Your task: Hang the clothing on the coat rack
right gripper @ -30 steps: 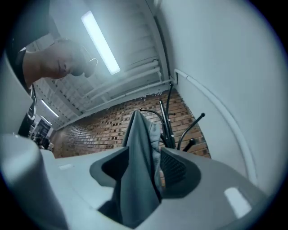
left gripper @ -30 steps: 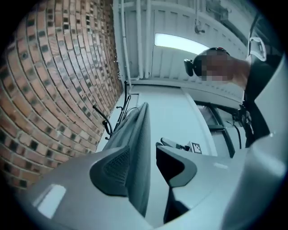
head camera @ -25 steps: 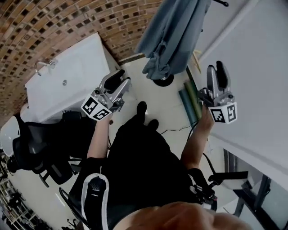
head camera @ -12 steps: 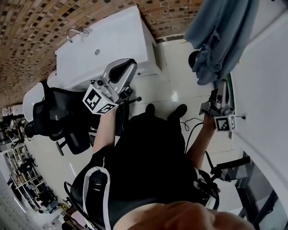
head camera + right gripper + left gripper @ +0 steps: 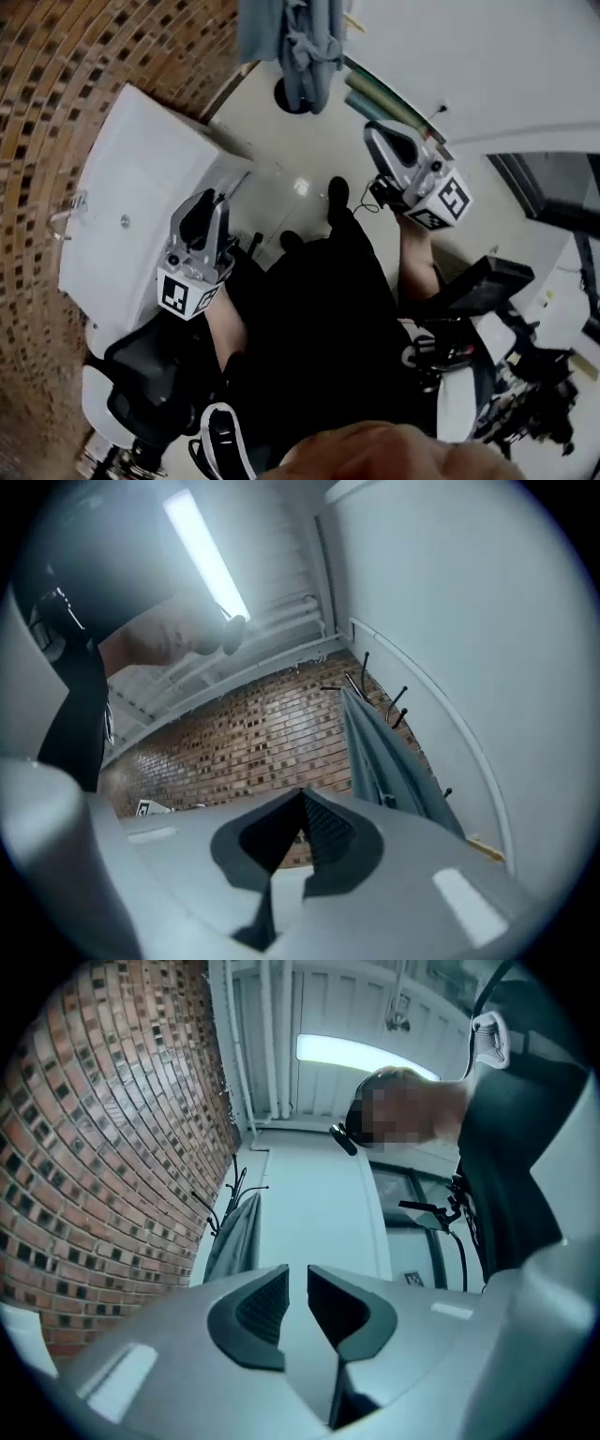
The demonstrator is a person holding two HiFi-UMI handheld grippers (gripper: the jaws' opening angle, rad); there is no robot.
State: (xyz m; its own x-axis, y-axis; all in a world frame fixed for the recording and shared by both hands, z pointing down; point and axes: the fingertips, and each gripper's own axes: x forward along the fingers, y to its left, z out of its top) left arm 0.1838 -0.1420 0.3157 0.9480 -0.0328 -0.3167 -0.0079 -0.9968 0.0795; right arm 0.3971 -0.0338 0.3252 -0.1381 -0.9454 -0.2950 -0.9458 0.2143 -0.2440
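The grey-blue clothing (image 5: pixel 292 42) hangs on the coat rack, whose round base (image 5: pixel 294 97) stands on the floor at the top of the head view. The left gripper view shows the clothing (image 5: pixel 236 1234) far off under the rack's hooks (image 5: pixel 223 1188). The right gripper view shows it (image 5: pixel 382 754) beside the white wall. My left gripper (image 5: pixel 208 201) is well short of the clothing; its jaws closed and have just been opening to a narrow slit, with nothing between them. My right gripper (image 5: pixel 378 139) is shut and empty, nearer the rack.
A white counter (image 5: pixel 141 187) with a tap stands against the brick wall (image 5: pixel 56 84) at left. A black office chair (image 5: pixel 141 380) is behind my left arm. Green rolls (image 5: pixel 380 94) lie along the white wall, and dark equipment (image 5: pixel 487 281) stands at right.
The head view has swung round, so the hanging clothing now sits at top centre. Both grippers have moved sideways across the room, and their jaws have come together from a wider gap.
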